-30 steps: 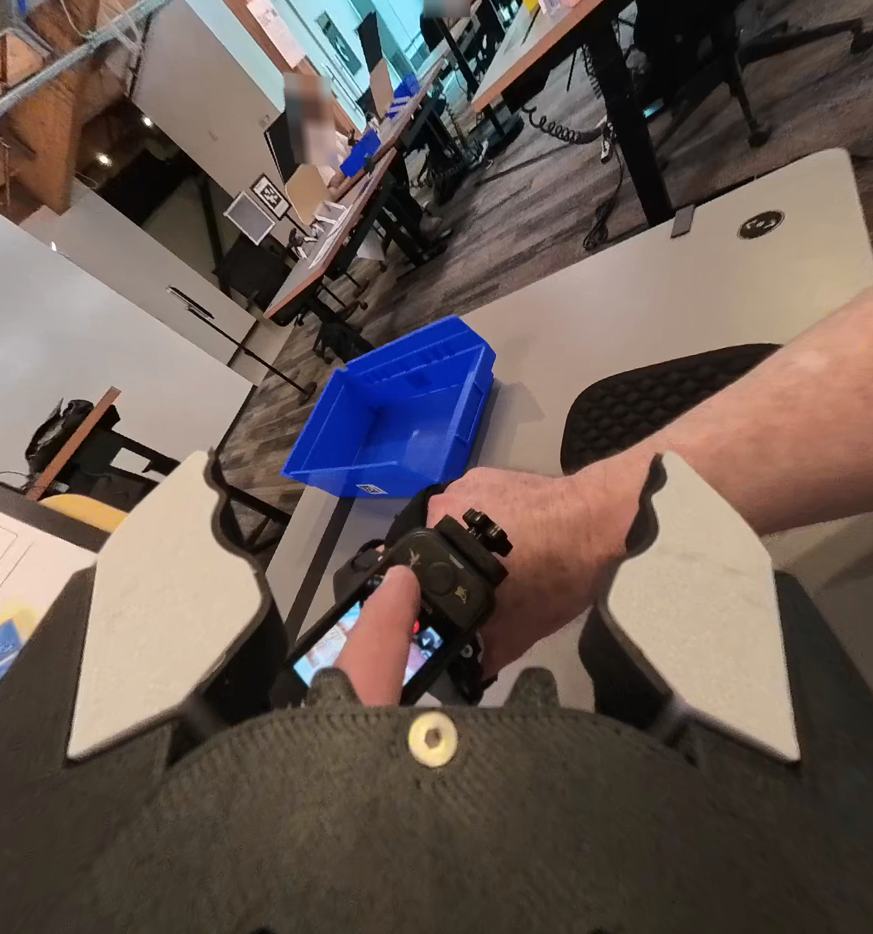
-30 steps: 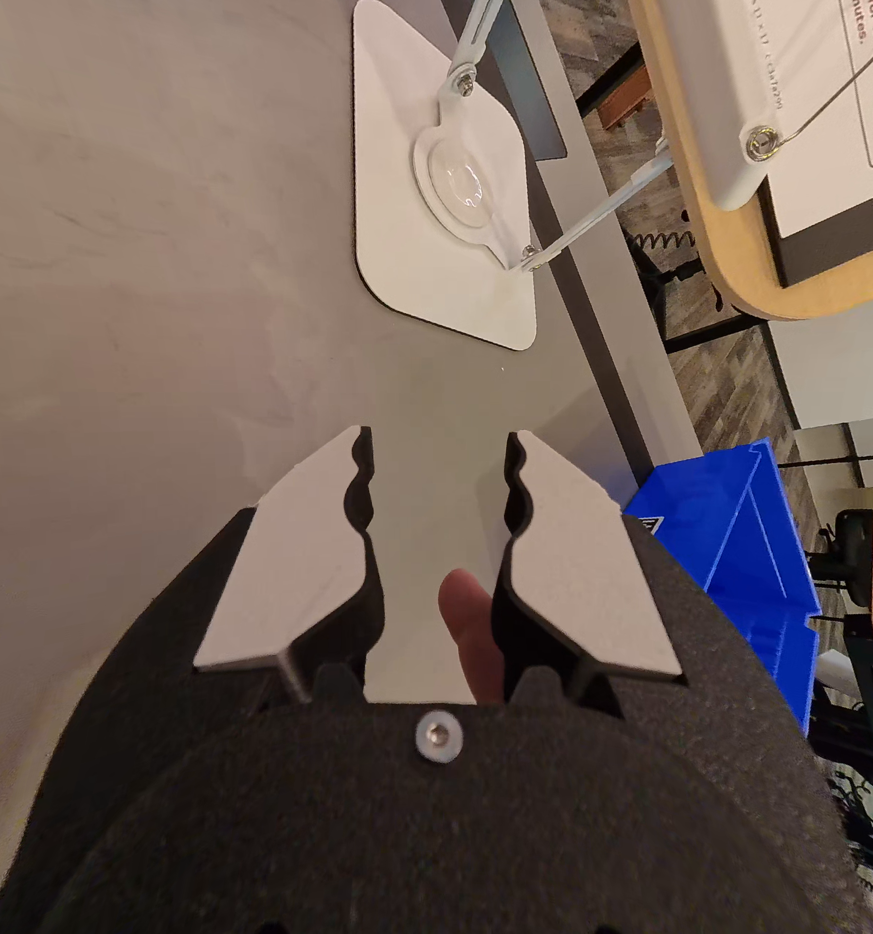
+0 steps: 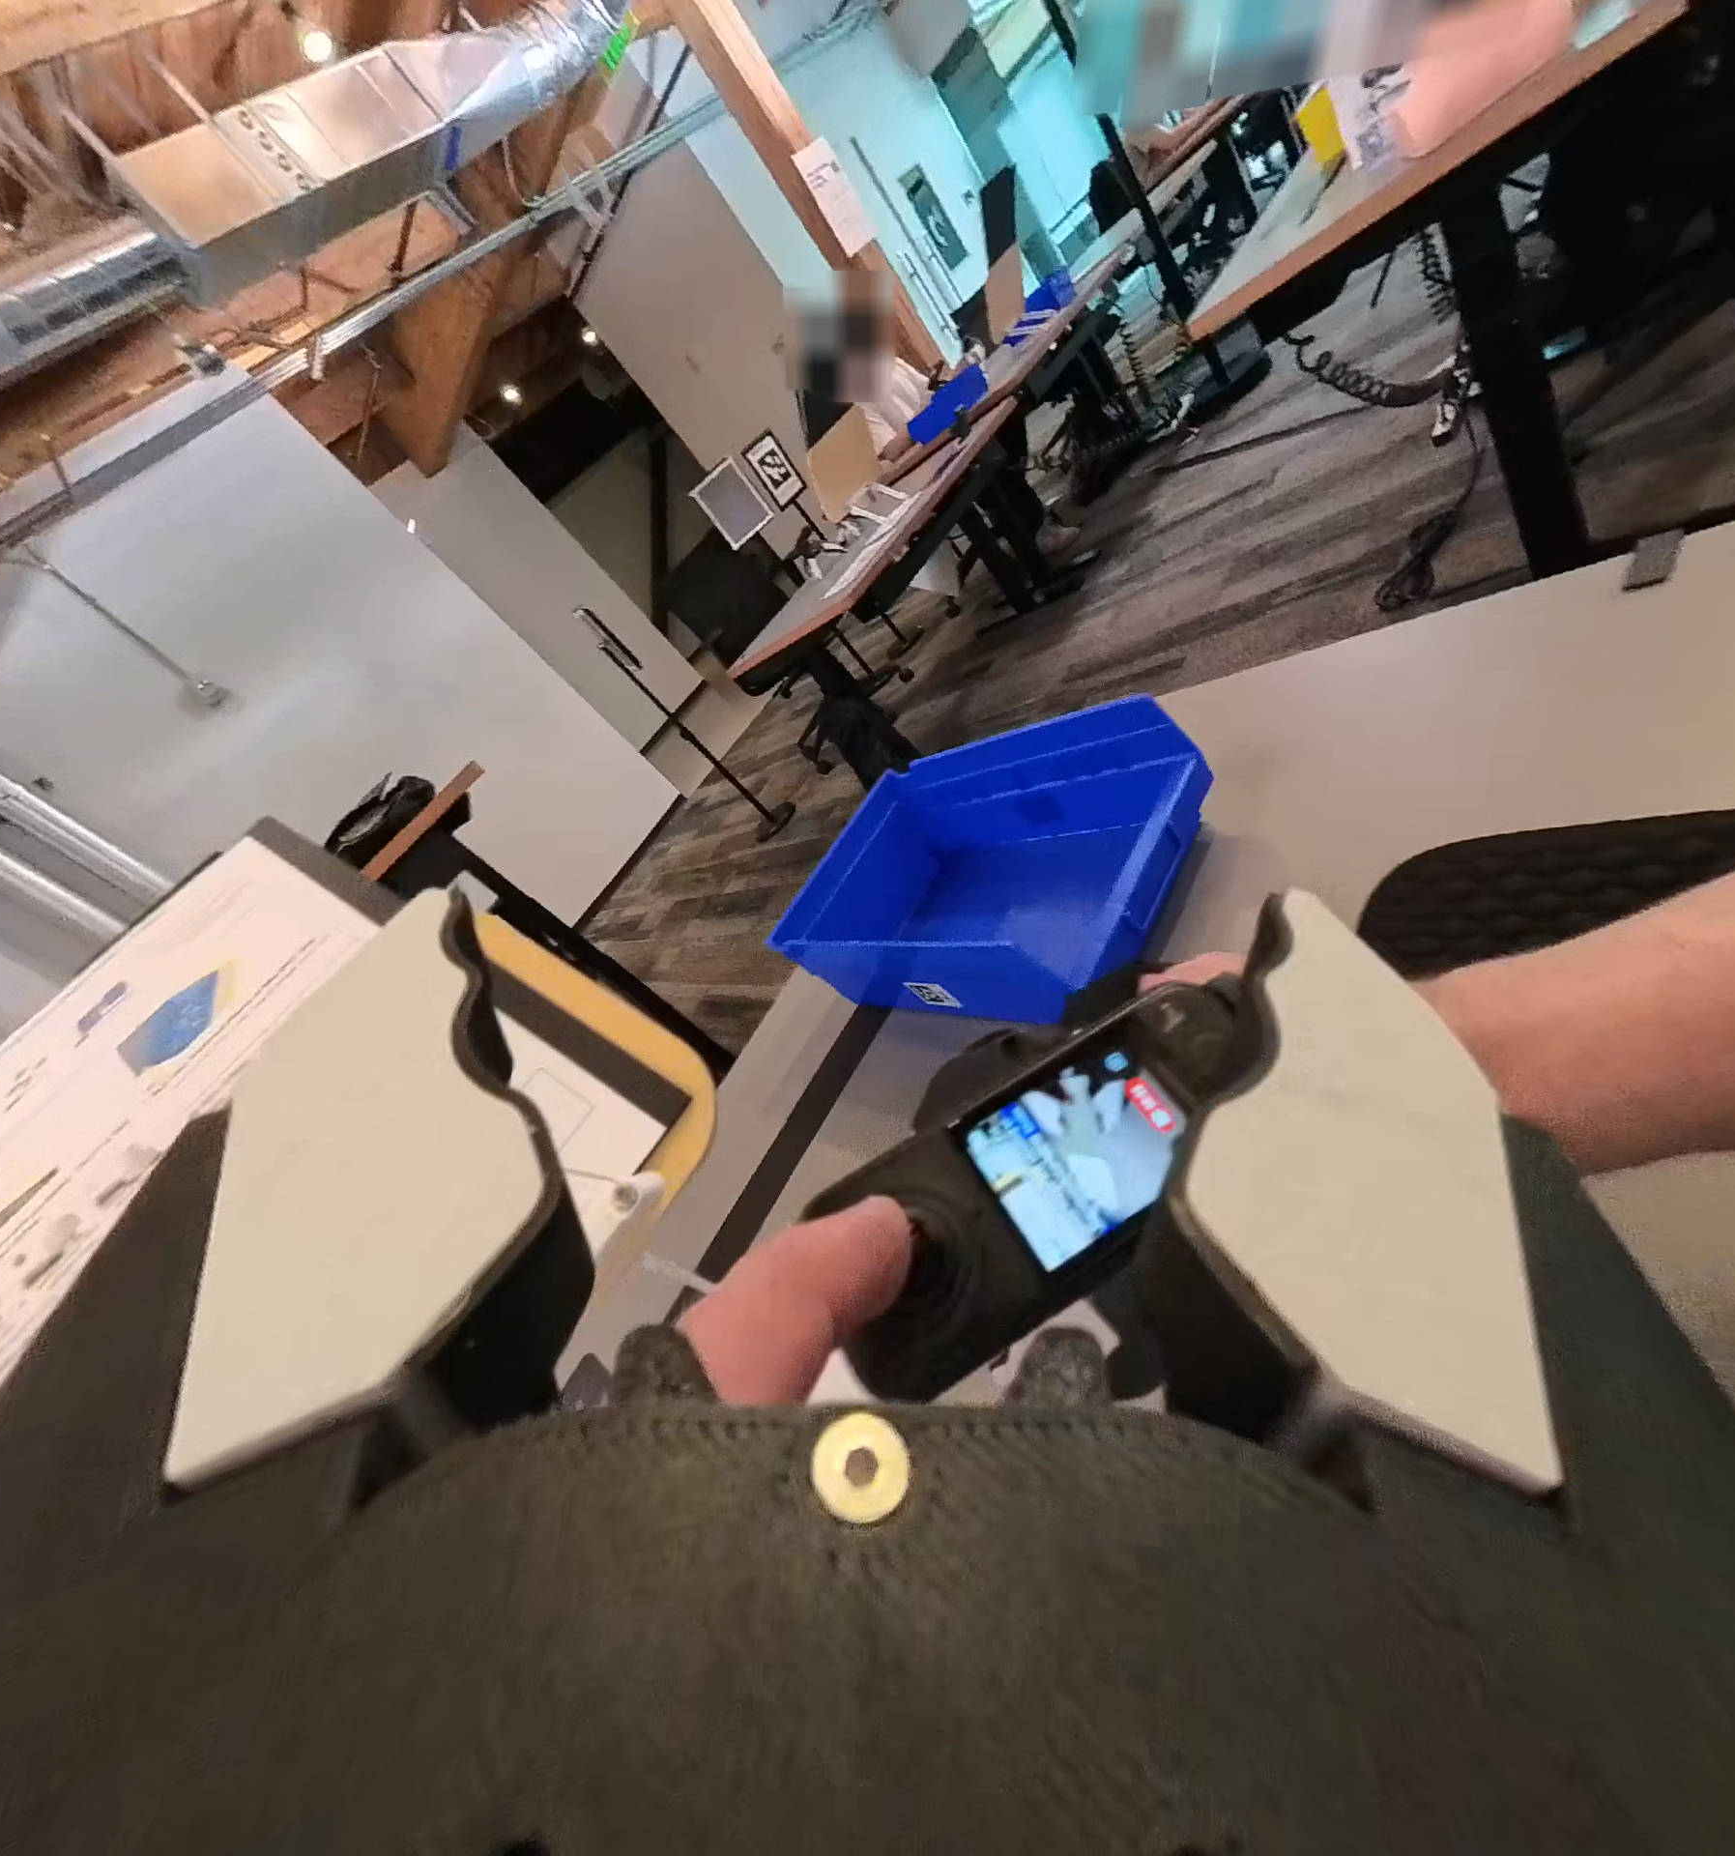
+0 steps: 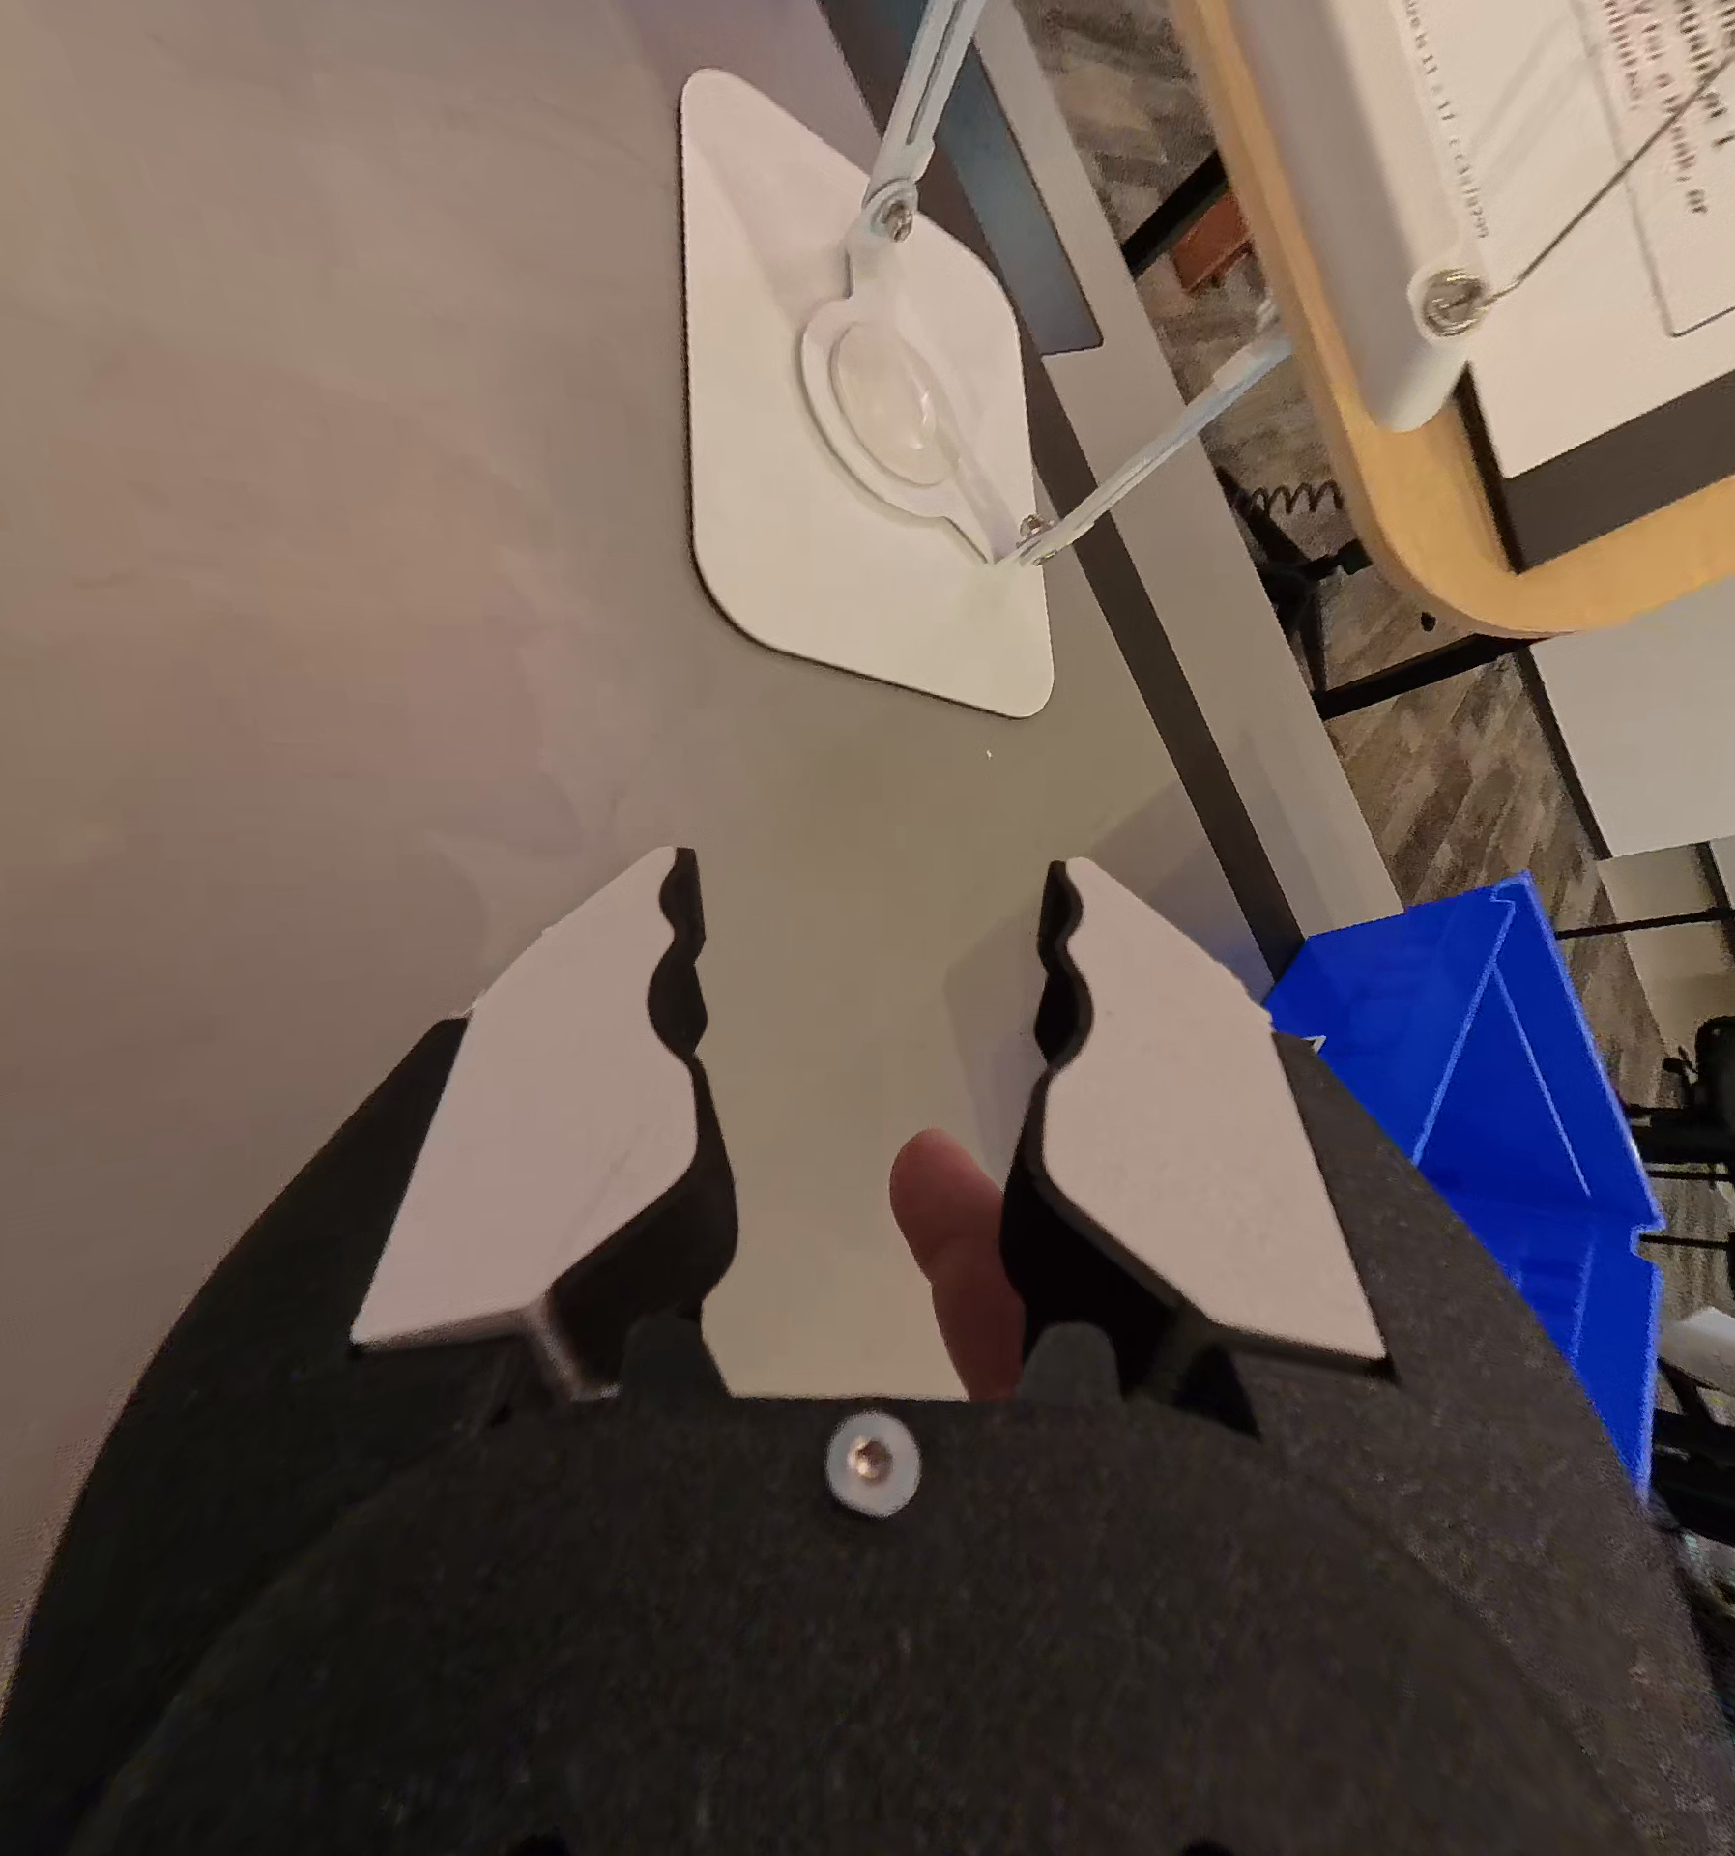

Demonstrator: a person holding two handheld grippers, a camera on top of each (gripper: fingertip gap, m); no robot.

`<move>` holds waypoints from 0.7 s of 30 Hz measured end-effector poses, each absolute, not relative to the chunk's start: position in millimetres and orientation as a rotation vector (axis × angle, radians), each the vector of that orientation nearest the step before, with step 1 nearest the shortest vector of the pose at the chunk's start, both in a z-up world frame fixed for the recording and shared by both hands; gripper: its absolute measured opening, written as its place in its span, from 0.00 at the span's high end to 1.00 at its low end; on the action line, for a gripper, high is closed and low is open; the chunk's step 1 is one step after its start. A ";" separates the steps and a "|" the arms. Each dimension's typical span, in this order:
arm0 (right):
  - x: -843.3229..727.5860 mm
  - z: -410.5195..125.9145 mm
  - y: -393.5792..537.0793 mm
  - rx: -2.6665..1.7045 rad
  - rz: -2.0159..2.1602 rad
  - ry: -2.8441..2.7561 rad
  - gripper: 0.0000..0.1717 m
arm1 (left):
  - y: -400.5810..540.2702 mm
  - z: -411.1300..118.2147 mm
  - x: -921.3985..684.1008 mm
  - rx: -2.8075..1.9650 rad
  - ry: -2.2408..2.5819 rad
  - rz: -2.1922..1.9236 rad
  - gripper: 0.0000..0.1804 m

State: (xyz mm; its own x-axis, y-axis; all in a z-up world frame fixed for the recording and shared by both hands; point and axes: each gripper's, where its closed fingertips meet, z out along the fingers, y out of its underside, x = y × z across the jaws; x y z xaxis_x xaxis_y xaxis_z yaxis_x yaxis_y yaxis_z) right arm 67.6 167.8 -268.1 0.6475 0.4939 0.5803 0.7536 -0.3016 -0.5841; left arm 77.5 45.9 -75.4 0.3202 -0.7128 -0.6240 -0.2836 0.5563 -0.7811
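Left wrist view is showing the left hand-held gripper [image 3: 863,964] standing wide, its two grey fingers [image 3: 371,1135] far apart and pressing on nothing. Beyond and a little to the right of the gap between them a blue bin [image 3: 1004,884] is sitting at the edge of the grey desk [image 3: 1445,683], seemingly empty, with its long axis running from lower left to upper right in this view. Closer in, low between the fingers, a person's thumb [image 3: 793,1296] is resting on the back of the other hand-held gripper's camera [image 3: 1054,1175], whose small screen is lit (what it shows is too blurred to make out), and a bare forearm [image 3: 1606,1014] is crossing in from the right, over a black mesh chair back [image 3: 1586,874].

In the right wrist view, the right hand-held gripper [image 4: 868,884] is standing partly open, noticeably narrower than the left one, with only bare desk [image 4: 341,502] showing between its fingers [image 4: 582,1055] and a fingertip [image 4: 953,1245] poking up near the root of the right-hand one. Ahead of it a white stand base [image 4: 843,562] is lying flat on the desk with thin white rods rising from it. The same blue bin [image 4: 1506,1105] is lying off to the right of this gripper, just past its right-hand finger, so the bin is to the side of the right gripper and almost straight ahead of the left one.
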 end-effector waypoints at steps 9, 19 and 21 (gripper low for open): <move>97.1 -210.0 174.9 -1.811 -0.167 -0.703 0.85 | 134.9 -14.8 -43.6 -1.106 0.937 -0.206 0.80; 125.7 -191.3 170.5 -1.744 -0.121 -0.613 0.94 | 223.3 -59.6 -192.7 -1.382 0.777 -0.068 0.99; 121.1 -198.6 172.4 -1.744 -0.109 -0.610 0.86 | 234.6 -81.7 -207.8 -1.426 0.765 -0.089 0.94</move>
State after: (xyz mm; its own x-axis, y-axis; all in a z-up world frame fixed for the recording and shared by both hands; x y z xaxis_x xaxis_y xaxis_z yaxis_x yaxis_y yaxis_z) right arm 121.1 172.4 -198.6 0.8571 0.3395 0.3875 0.4529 -0.1379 -0.8808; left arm -207.8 234.6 -81.7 0.7627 -0.4912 -0.4207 -0.3812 0.1840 -0.9060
